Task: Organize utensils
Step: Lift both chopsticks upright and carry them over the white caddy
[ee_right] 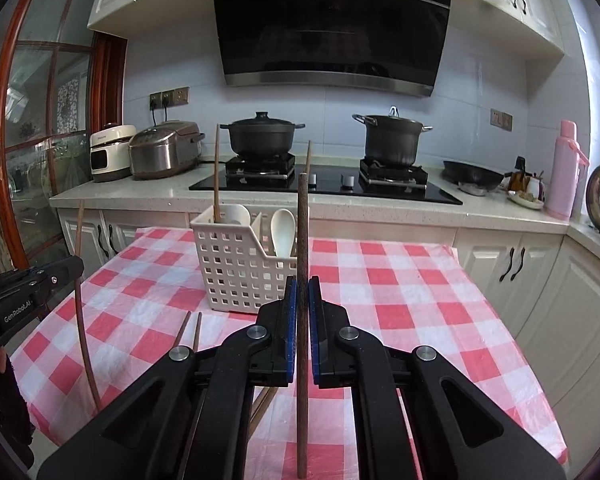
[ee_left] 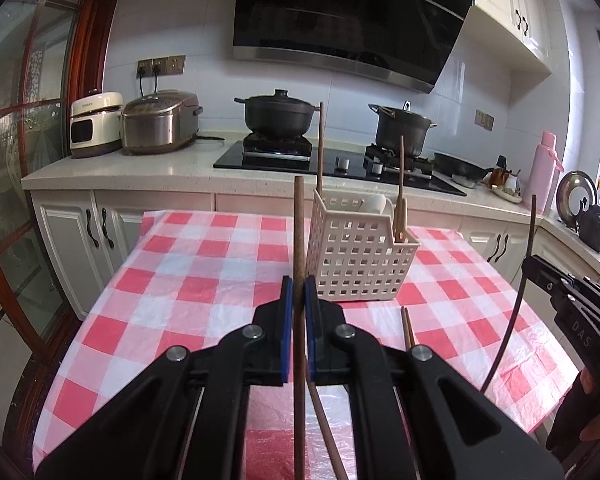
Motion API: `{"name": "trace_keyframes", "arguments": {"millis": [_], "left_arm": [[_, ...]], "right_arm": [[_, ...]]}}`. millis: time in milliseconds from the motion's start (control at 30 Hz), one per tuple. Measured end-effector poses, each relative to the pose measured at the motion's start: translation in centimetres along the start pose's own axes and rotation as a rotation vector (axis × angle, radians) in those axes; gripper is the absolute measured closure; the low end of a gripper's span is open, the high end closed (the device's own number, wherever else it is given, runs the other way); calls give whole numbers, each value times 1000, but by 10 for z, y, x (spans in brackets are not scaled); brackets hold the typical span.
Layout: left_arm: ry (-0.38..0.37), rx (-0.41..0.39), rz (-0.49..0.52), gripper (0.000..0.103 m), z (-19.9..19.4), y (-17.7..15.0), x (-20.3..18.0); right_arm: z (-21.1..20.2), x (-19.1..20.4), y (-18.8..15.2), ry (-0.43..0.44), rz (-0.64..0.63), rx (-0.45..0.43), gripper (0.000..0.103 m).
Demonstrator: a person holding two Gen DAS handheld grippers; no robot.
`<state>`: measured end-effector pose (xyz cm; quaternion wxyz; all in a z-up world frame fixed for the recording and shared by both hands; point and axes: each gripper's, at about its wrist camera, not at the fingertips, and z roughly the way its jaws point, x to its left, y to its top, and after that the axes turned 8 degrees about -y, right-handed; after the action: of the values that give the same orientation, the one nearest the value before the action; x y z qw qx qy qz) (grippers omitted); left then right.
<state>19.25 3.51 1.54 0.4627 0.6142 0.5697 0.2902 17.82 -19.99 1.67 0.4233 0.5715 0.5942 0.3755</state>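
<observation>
My left gripper [ee_left: 299, 285] is shut on a brown chopstick [ee_left: 299, 220] that stands upright above the checked table [ee_left: 204, 280]. My right gripper [ee_right: 302, 285] is shut on a darker chopstick [ee_right: 302, 224], also upright. A white perforated basket [ee_left: 360, 258] [ee_right: 240, 268] stands just beyond both, holding two upright chopsticks [ee_right: 217, 172] and white spoons [ee_right: 283, 228]. Two loose chopsticks [ee_right: 192, 330] [ee_left: 407, 326] lie on the cloth in front of the basket. Each wrist view catches the other gripper at its edge [ee_left: 540, 270] [ee_right: 66, 270], gripping its stick.
Behind the table runs a counter [ee_right: 140, 196] with a rice cooker [ee_right: 164, 148], a small white appliance [ee_right: 110, 152], a hob with two black pots [ee_right: 262, 134], a pan and a pink flask [ee_right: 564, 168]. White cabinets line the right side. A person's hand shows at the right edge [ee_left: 592, 412].
</observation>
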Motion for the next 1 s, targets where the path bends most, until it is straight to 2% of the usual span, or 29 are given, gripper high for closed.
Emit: {"name": "trace_keyframes", "arguments": {"millis": [433, 1000], "left_arm": [[-9, -53, 14, 97, -21, 8, -7], [-4, -91, 68, 97, -22, 20, -19]], "right_arm": [[-23, -3, 8, 6, -1, -62, 97], [-21, -10, 11, 11, 18, -64, 97]]}}
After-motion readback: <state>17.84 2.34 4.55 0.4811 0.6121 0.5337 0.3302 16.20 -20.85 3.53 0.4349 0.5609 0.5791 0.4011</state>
